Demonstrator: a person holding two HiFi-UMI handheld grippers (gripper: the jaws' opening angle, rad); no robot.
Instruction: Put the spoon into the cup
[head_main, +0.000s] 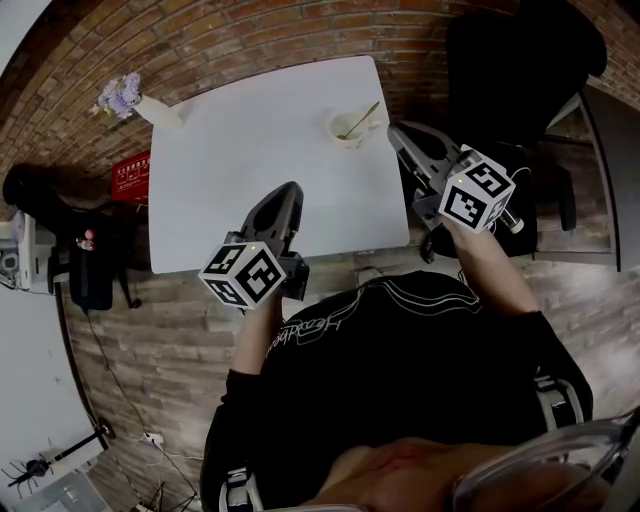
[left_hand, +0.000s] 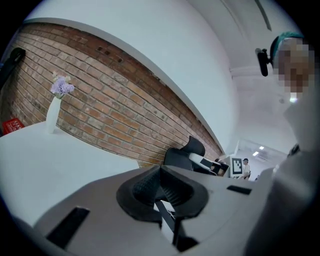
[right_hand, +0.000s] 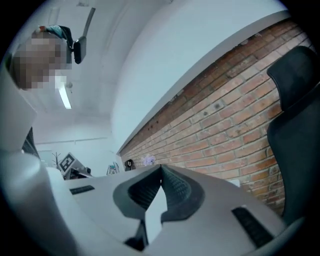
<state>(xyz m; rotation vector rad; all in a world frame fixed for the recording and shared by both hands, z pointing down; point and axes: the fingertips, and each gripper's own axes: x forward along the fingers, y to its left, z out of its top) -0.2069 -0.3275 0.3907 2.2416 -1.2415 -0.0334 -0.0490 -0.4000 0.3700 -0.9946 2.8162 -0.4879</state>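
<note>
In the head view a white cup (head_main: 349, 130) stands near the far right corner of the white table (head_main: 240, 160), with a golden spoon (head_main: 360, 119) leaning inside it. My right gripper (head_main: 394, 130) hangs just right of the cup, apart from it, shut and empty; its pads (right_hand: 161, 176) meet at the tips against the brick wall. My left gripper (head_main: 290, 190) hovers over the table's near middle, raised and pointing away. Its fingertips (left_hand: 160, 170) touch with nothing between them.
A white vase with purple flowers (head_main: 135, 101) stands at the table's far left corner. A black office chair (head_main: 520, 60) sits right of the table. A red box (head_main: 130, 175) and dark bags (head_main: 70, 230) lie on the floor at the left.
</note>
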